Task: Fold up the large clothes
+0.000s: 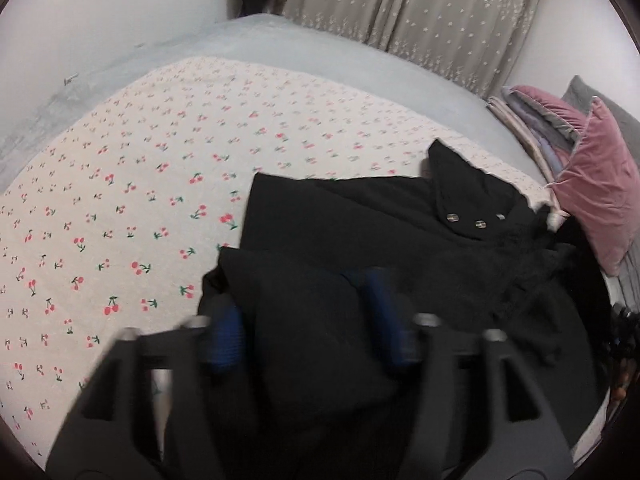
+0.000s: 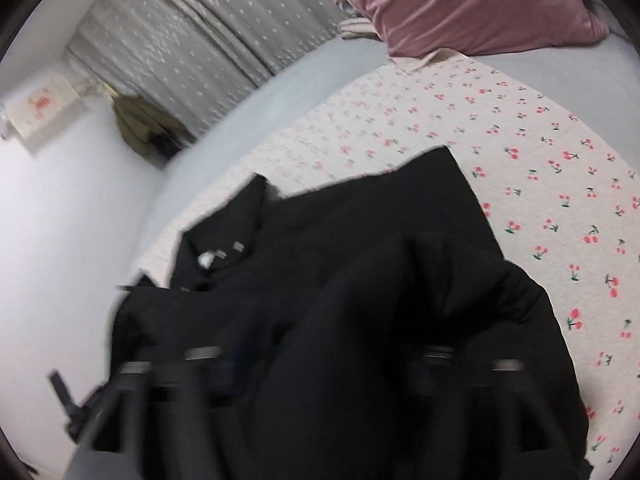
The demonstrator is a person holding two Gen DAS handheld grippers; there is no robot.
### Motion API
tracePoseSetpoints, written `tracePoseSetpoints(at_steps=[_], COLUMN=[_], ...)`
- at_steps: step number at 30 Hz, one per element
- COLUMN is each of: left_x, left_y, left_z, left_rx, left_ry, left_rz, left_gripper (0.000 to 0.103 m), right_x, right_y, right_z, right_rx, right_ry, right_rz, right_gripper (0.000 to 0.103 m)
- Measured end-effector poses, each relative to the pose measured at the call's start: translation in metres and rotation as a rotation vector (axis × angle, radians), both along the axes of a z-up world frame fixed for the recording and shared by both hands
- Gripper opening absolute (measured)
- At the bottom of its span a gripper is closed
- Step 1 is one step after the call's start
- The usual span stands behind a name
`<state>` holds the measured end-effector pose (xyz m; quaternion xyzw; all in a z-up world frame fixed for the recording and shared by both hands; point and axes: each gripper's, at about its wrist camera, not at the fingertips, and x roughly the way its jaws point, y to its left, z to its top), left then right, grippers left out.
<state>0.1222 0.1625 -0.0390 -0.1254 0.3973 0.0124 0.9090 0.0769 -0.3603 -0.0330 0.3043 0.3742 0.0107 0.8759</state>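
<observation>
Centrally, a black coat (image 1: 360, 240) lies crumpled on a cherry-print bedspread (image 1: 120, 200). From the left wrist view, the left gripper (image 1: 304, 324) stands wide apart, blue fingers (image 1: 380, 320) flanking a coat fold, seemingly unpressed. A pink pillow (image 1: 600, 188) sits at three o'clock. Blurred, the right gripper (image 2: 320, 360) also stands spread, cloth draped between its jaws at six o'clock.

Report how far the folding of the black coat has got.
Done: the black padded coat lies on the cherry-print sheet with one layer folded over. In hand: nothing; the left gripper stands open above it, and the right gripper looks open. Left: further folds, since it remains bulky.
</observation>
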Motion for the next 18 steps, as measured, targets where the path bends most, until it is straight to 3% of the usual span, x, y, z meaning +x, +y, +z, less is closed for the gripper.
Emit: tracePoseSetpoints(at_steps=[2, 6, 11, 14, 18], left_x=[-0.013, -0.034, -0.043, -0.034, -0.008], left_y=[0.0, -0.003, -0.024, -0.058, -0.093], left_z=[0.015, 0.038, 0.047, 0.033, -0.001], left_rx=[0.031, 0.083, 0.041, 0.047, 0.093], left_ry=[-0.05, -0.153, -0.224, -0.171, -0.032], left_rz=[0.028, 0.006, -0.184, -0.343, -0.42], left_gripper=[0.091, 0.098, 0.098, 0.098, 0.098], right_x=[-0.014, -0.038, -0.043, -0.024, -0.001], right_y=[-0.003, 0.002, 0.048, 0.092, 0.137], right_z=[0.015, 0.04, 0.042, 0.025, -0.003], right_rx=[-0.016, -0.092, -0.326, -0.399, -0.478], right_ry=[-0.053, -0.129, -0.107, -0.041, 0.025], right_rz=[-0.033, -0.021, 0.092, 0.228, 0.379], right_gripper=[0.084, 0.084, 0.084, 0.084, 0.084])
